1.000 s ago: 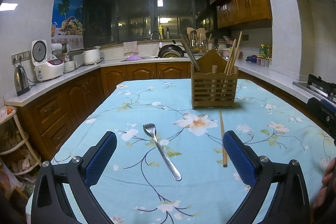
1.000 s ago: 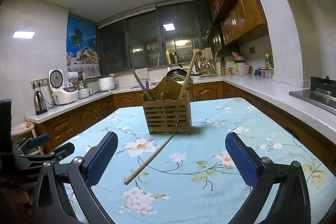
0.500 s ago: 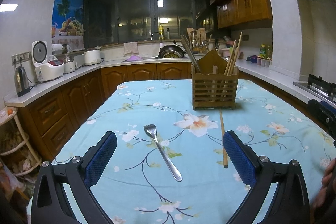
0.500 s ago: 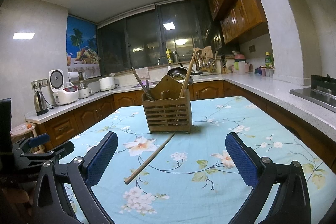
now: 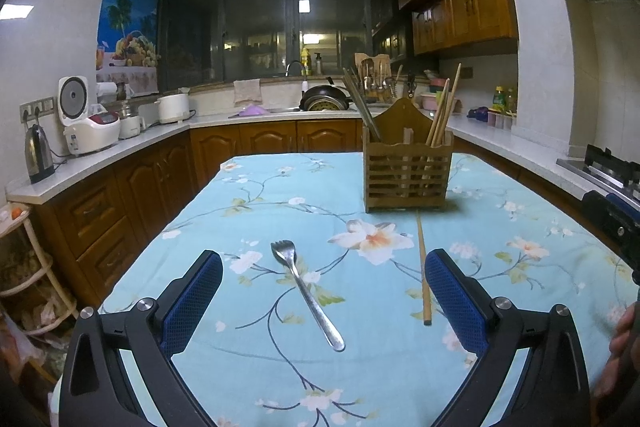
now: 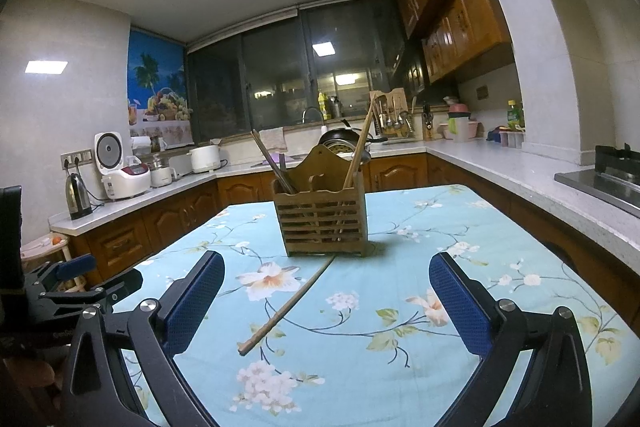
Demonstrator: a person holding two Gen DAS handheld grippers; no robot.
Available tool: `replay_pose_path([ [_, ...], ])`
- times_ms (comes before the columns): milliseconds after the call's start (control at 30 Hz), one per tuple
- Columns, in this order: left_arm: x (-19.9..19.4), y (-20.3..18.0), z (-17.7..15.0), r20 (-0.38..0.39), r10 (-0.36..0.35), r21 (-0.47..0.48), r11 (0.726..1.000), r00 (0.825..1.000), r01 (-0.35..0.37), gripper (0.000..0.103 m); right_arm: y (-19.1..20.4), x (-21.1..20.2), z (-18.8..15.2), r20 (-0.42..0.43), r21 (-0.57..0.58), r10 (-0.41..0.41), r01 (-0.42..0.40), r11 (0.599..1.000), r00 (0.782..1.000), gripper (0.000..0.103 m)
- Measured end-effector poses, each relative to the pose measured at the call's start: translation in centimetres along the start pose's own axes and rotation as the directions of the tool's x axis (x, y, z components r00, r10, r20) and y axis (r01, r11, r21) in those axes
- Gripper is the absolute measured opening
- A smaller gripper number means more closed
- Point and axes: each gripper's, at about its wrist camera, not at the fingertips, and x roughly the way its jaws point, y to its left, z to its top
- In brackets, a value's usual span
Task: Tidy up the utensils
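A metal fork (image 5: 306,291) lies on the floral blue tablecloth (image 5: 280,195), tines pointing away, between the open fingers of my left gripper (image 5: 323,297). A single wooden chopstick (image 5: 423,269) lies to its right, pointing at a wooden slatted utensil holder (image 5: 407,165) that holds several chopsticks. In the right wrist view the chopstick (image 6: 286,309) lies between the open fingers of my right gripper (image 6: 326,301), in front of the holder (image 6: 322,223). Both grippers are empty and hover above the table.
Kitchen counters (image 5: 120,151) with a rice cooker (image 5: 82,123) and kettle (image 5: 38,157) run along the left and back. A stove (image 5: 608,167) sits at the right. The left gripper shows at the left edge of the right wrist view (image 6: 72,287).
The left gripper has drifted very slightly; the fork sits a touch more to the right in its view. The right gripper has barely moved. Both stay open.
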Motion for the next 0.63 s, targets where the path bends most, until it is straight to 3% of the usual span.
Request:
replay_pose_path([
  [633, 0.8, -1.0, 0.8, -0.019, -0.016, -0.005, 1.000, 1.000, 0.015, 0.102, 0.0, 1.0, 0.2, -0.044, 0.015, -0.004, 0.005, 1.000, 0.999, 0.103],
])
